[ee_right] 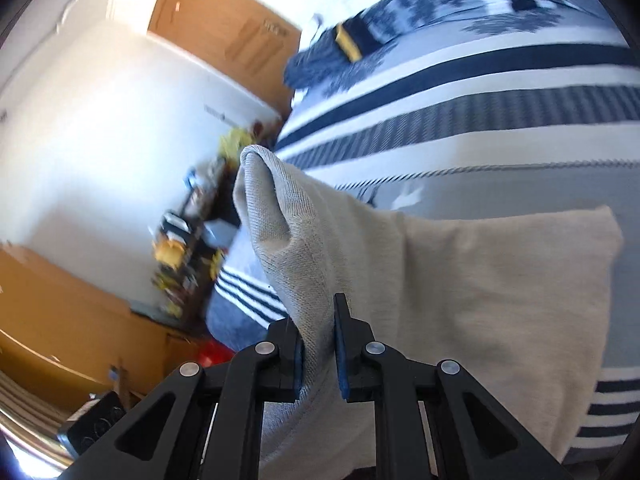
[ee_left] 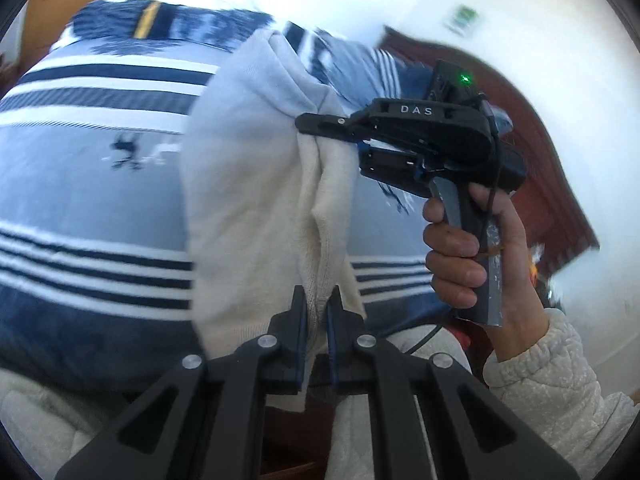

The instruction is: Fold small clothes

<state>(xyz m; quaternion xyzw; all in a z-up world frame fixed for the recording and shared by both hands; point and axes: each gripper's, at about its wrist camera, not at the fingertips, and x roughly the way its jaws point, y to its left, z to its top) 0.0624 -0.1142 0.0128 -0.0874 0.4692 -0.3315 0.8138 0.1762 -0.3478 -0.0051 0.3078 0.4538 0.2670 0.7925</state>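
Blurred striped bedspread [ee_left: 92,208] behind cream garment [ee_left: 256,216], edges cropped

We counted one cream knit garment [ee_left: 256,208], hanging as a single piece; we counted two black grippers, the left gripper [ee_left: 317,308] and the right gripper [ee_right: 319,320], each with two fingers and each with cloth between them; we saw one hand [ee_left: 476,256] on a gripper handle and one quilted white sleeve [ee_left: 556,372]; we counted one blue-and-white striped bedspread [ee_left: 88,184]; we saw one green light [ee_left: 465,78]; we counted two wooden doors [ee_right: 224,32]; the shelf clutter was too blurred to count.
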